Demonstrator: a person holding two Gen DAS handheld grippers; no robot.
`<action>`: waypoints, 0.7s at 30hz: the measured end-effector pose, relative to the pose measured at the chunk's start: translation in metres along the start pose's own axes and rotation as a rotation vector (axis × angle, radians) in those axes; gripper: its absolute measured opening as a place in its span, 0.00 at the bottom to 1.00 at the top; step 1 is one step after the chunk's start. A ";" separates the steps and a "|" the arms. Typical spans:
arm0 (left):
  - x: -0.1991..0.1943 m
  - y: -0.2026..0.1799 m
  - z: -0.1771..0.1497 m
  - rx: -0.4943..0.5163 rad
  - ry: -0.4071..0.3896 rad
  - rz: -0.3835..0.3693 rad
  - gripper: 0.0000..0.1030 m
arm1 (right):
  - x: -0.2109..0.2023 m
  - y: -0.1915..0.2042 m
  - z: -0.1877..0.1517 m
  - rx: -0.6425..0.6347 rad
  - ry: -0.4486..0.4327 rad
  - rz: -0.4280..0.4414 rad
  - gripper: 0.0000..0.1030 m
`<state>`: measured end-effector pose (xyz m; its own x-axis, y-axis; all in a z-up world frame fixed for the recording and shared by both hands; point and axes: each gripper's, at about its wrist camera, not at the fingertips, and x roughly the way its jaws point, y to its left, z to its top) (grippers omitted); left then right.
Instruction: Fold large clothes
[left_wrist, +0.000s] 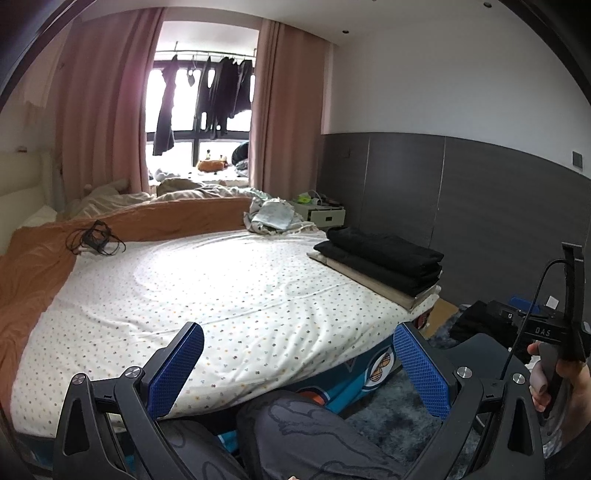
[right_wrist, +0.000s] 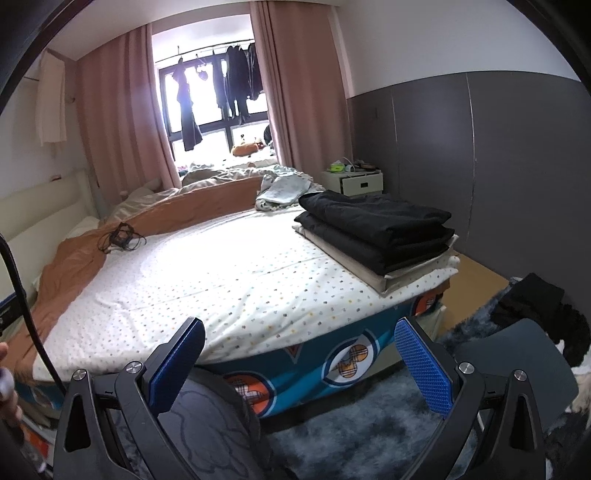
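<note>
A stack of folded clothes (left_wrist: 384, 258) (right_wrist: 380, 229), black garments over beige ones, rests on the right corner of the bed (left_wrist: 207, 295) (right_wrist: 207, 273), which has a white dotted sheet. My left gripper (left_wrist: 299, 369) is open with nothing between its blue pads, held over the bed's near edge and a person's knee. My right gripper (right_wrist: 299, 369) is also open and holds nothing, just in front of the bed's near side. A dark heap of clothes (right_wrist: 535, 306) (left_wrist: 476, 317) lies on the floor to the right, past a dark chair seat (right_wrist: 517, 354).
An orange blanket (left_wrist: 44, 266) (right_wrist: 74, 251) and a tangle of black cable (left_wrist: 94, 240) (right_wrist: 122, 236) lie at the bed's left. A crumpled light cloth (left_wrist: 273, 218) (right_wrist: 284, 192) is at the far end. A nightstand (right_wrist: 354, 182) stands by the grey wall; a blue rug (right_wrist: 351, 432) covers the floor.
</note>
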<state>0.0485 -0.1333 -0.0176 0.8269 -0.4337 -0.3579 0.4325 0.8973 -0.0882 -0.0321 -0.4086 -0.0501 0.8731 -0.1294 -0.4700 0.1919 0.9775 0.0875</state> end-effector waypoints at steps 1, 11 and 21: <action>0.000 0.001 0.000 -0.004 0.002 0.000 1.00 | 0.001 0.000 0.000 -0.001 0.002 0.001 1.00; -0.003 0.003 -0.003 -0.008 0.002 0.024 1.00 | 0.003 0.005 0.000 -0.010 0.011 0.010 1.00; -0.004 0.002 -0.004 -0.009 -0.004 0.030 1.00 | 0.000 0.008 -0.002 -0.029 0.002 0.008 1.00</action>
<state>0.0446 -0.1292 -0.0199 0.8410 -0.4070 -0.3565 0.4044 0.9106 -0.0857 -0.0312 -0.4003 -0.0509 0.8736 -0.1212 -0.4713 0.1720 0.9829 0.0660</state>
